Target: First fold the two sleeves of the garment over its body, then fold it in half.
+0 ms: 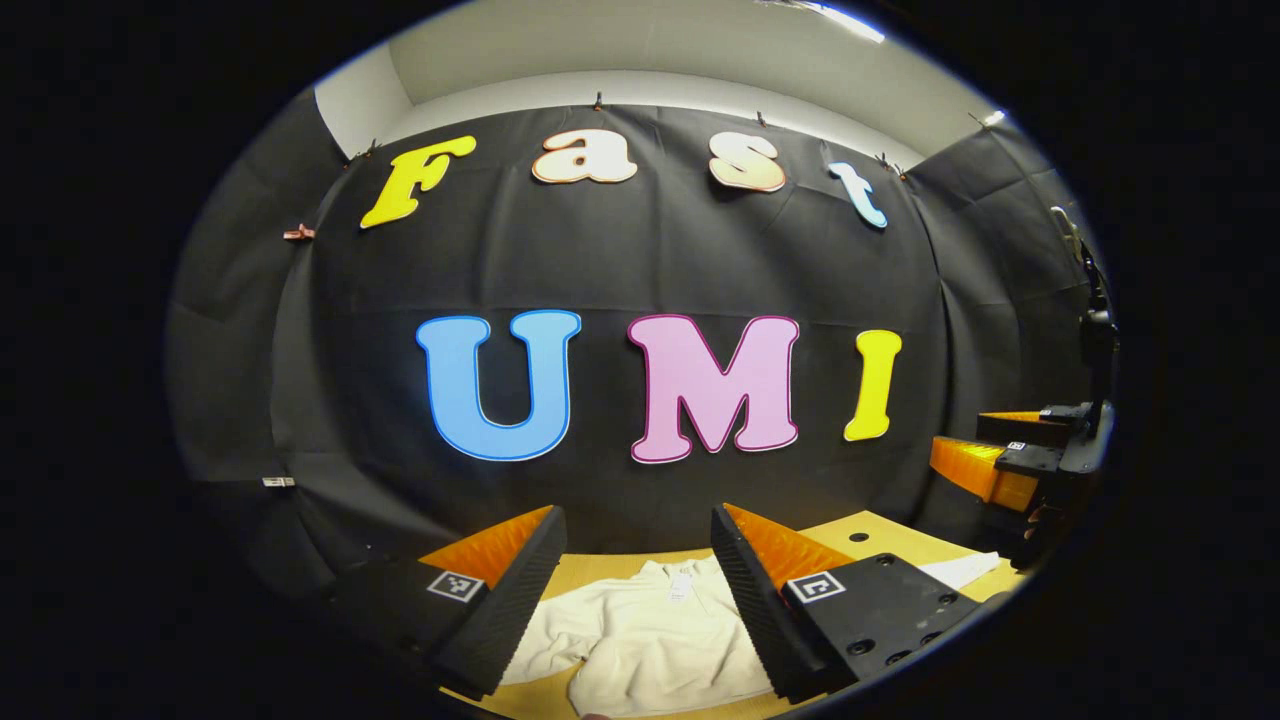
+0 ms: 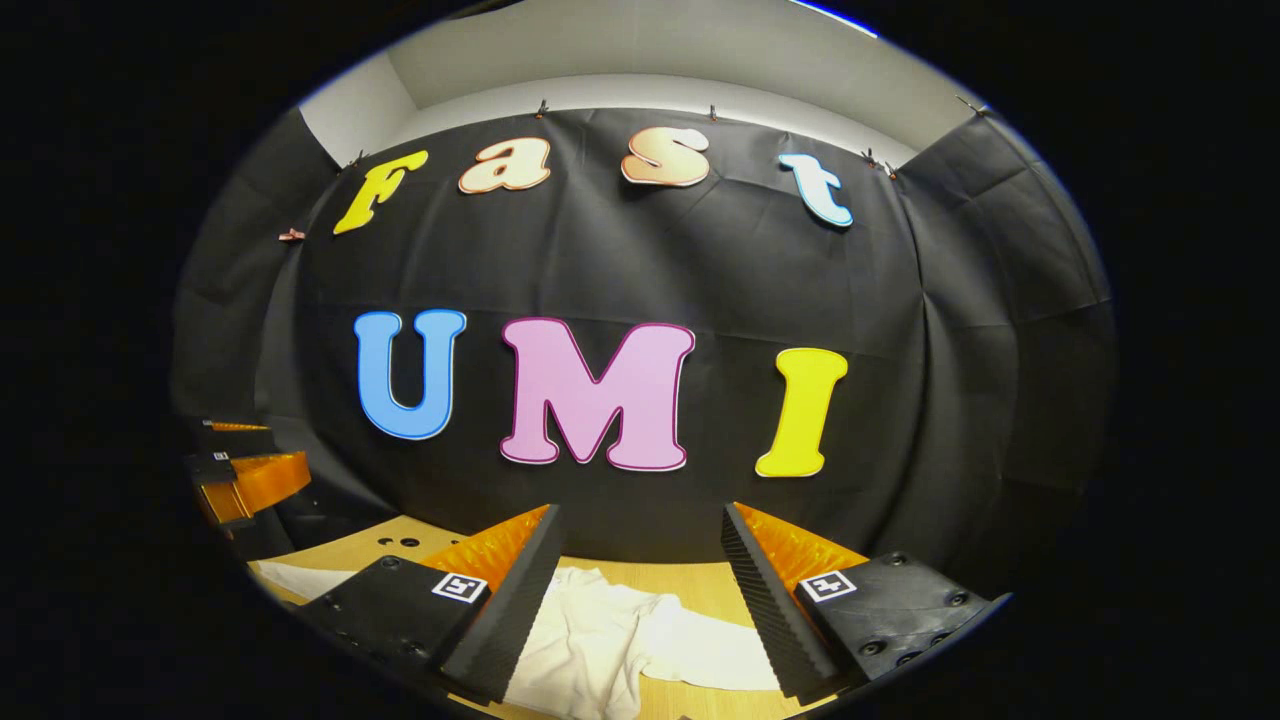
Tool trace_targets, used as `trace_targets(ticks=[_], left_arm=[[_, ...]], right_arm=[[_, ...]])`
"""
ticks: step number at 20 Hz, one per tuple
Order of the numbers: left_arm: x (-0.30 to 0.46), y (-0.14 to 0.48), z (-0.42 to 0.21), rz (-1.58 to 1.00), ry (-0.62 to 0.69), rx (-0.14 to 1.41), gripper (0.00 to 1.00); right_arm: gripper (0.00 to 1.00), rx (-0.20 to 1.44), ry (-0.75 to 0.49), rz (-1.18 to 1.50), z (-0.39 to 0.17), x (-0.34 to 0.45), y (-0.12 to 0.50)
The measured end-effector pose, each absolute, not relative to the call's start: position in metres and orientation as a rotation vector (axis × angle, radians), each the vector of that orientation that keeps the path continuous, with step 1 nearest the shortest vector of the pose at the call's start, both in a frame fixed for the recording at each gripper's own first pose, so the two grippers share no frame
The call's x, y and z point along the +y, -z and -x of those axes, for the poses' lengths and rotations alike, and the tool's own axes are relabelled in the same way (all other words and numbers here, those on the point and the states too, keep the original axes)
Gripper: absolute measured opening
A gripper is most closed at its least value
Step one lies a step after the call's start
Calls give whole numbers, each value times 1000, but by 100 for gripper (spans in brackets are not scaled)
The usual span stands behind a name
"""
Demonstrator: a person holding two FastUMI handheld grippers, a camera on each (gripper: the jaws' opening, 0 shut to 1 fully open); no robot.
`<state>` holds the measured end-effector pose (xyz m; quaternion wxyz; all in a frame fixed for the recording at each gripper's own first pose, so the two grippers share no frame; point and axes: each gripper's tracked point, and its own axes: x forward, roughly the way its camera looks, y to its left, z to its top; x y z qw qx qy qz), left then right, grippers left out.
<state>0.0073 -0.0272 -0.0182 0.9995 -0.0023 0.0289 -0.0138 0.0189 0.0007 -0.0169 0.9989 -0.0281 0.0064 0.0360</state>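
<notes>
A cream-white garment [image 1: 640, 640] lies spread on the wooden table [image 1: 880, 535], collar and tag toward the far wall. My left gripper [image 1: 640, 580] is open above it, nothing between its fingers. In the right gripper view the garment [image 2: 620, 640] shows a rumpled sleeve stretching to the right, and my right gripper [image 2: 640, 580] hangs open over it, holding nothing. The right gripper [image 1: 1000, 465] also appears at the right edge of the left gripper view, raised above the table. The left gripper [image 2: 245, 475] appears at the left edge of the right gripper view.
The black cloth wall [image 1: 640, 300] stands close behind the table's far edge. Small holes [image 2: 400, 542] dot the tabletop near its back left. A strip of bare wood [image 2: 690, 575] lies between the garment and the wall.
</notes>
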Motion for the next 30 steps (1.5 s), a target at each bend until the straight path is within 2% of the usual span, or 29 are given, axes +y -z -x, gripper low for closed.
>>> trace_targets(ticks=[5,10,20,30], left_arm=[[-34,24,-11,3,35,74,94],[-43,30,-14,-19,39,91,94],[-59,65,-31,-8,37,204,94],[-68,83,-56,-35,14,261,94]], right_arm=[[97,57,-45,73,-32,-20,36],[97,168,-5,65,-43,-56,75],[97,431,266,29,-47,-208,182],[98,717,428,20,-23,-314,302]])
